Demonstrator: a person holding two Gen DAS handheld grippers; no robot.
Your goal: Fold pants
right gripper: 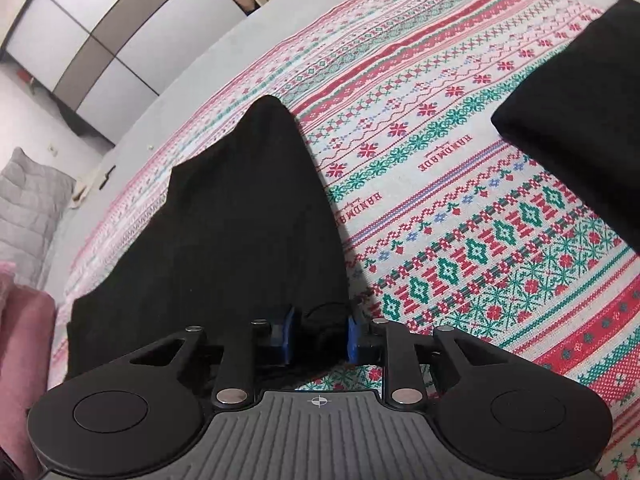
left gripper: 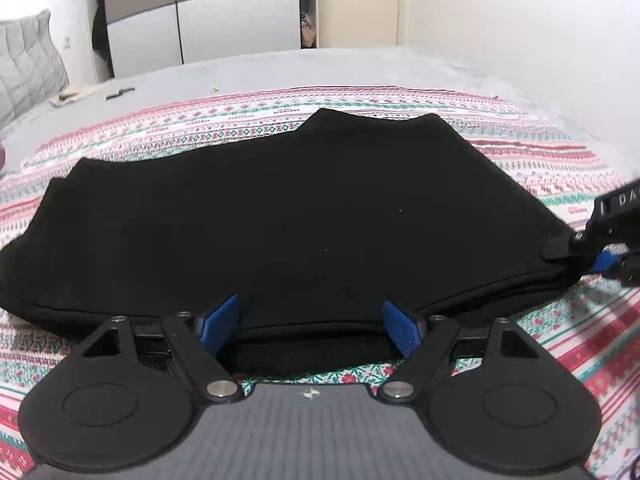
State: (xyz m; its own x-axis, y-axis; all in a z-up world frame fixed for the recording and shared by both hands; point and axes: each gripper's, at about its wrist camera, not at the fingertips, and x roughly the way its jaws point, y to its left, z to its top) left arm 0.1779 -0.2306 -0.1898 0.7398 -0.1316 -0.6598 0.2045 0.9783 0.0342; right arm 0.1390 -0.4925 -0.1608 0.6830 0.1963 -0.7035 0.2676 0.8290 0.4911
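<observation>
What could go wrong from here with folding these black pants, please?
1. The right gripper pinches only a small bunch at the end of the pants, so the cloth may slip out if pulled.
2. The left gripper is open at the near edge, holding nothing, so a one-sided lift could skew the fold.
3. Dragging may rumple the patterned blanket.

Even, soft indoor light; fisheye bending at edges, corners dark, slight blur.
</observation>
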